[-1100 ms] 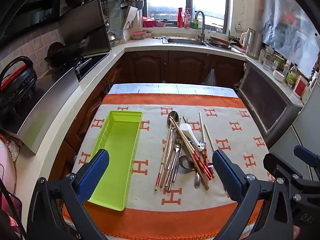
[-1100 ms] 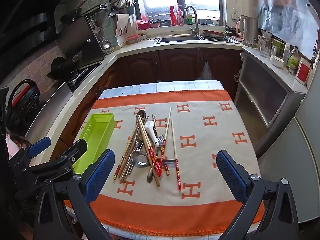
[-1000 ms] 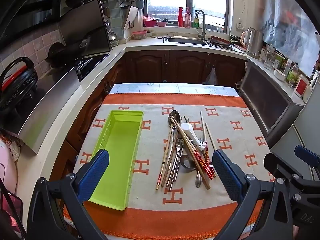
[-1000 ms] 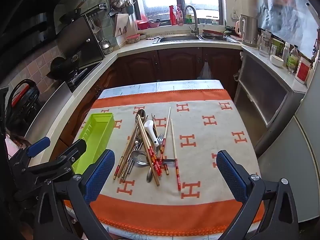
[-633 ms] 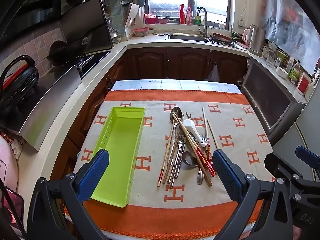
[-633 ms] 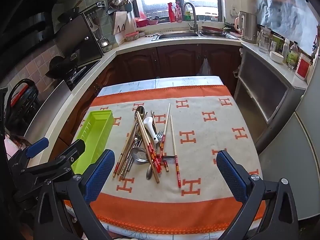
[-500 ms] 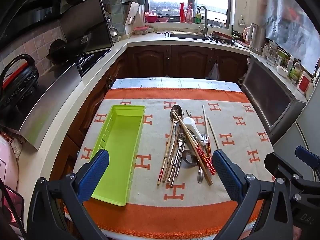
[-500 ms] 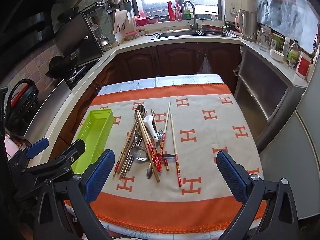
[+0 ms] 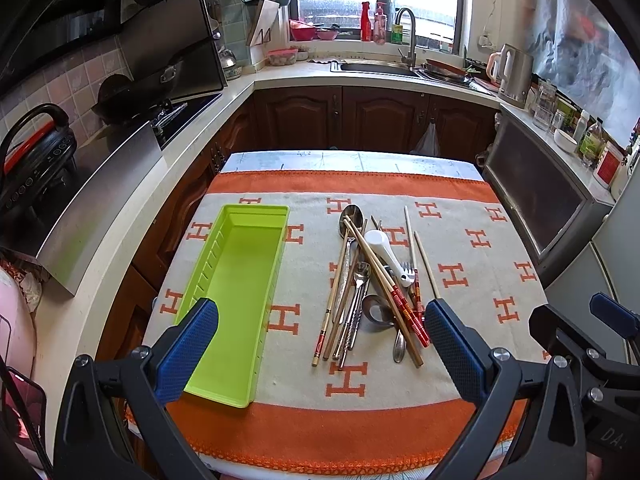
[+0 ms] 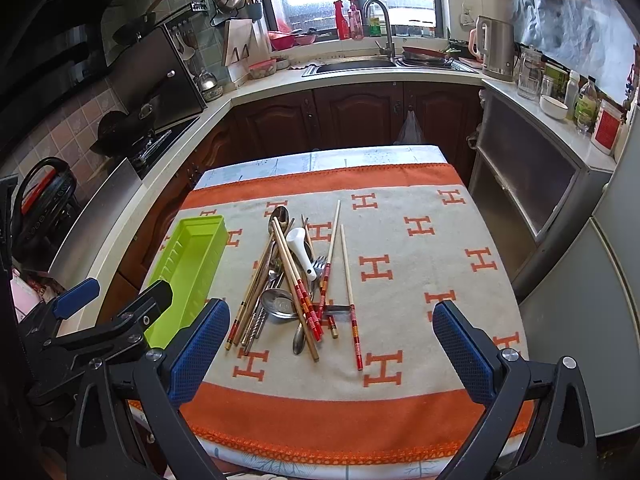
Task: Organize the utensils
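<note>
both blue-padded grippers, left and right, hang wide open, holding nothing. the long green plastic tray is empty. next, one probably picks from the pile of chopsticks and spoons.

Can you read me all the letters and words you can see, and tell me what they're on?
"H": big orange letters repeated all over the tablecloth.
"DA": white letters, cut off at the picture's edge, on the black frame of the right tool.
Labels on the bottles and jars on the right-hand counter: too small and blurred to read.
Nothing is written on the green tray.
</note>
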Demonstrator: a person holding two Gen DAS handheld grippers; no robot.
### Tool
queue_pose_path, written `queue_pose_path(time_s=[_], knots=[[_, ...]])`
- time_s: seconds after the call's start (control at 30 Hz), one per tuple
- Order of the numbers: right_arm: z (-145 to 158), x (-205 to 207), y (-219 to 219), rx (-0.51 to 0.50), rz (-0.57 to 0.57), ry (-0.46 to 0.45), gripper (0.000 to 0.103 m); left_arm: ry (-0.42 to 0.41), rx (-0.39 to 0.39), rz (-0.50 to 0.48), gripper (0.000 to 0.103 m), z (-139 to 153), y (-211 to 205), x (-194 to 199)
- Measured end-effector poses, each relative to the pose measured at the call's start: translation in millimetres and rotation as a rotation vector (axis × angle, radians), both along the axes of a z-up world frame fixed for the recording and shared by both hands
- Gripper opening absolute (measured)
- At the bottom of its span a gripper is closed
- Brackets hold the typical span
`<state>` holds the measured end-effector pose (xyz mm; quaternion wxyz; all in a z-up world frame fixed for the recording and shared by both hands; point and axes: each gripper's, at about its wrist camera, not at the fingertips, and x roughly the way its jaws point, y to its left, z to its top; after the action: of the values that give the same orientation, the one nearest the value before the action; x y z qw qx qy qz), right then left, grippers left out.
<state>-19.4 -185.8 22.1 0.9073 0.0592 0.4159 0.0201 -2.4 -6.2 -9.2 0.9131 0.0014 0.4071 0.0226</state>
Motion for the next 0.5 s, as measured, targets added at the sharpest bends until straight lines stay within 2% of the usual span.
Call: queue_pose_path(time_s=[0.5], knots=[[-2.8, -0.8, -1.9, 0.005, -0.001, 0.004, 0.103, 0.003, 0.000, 0.000, 0.102, -1.6, 0.0, -0.9]])
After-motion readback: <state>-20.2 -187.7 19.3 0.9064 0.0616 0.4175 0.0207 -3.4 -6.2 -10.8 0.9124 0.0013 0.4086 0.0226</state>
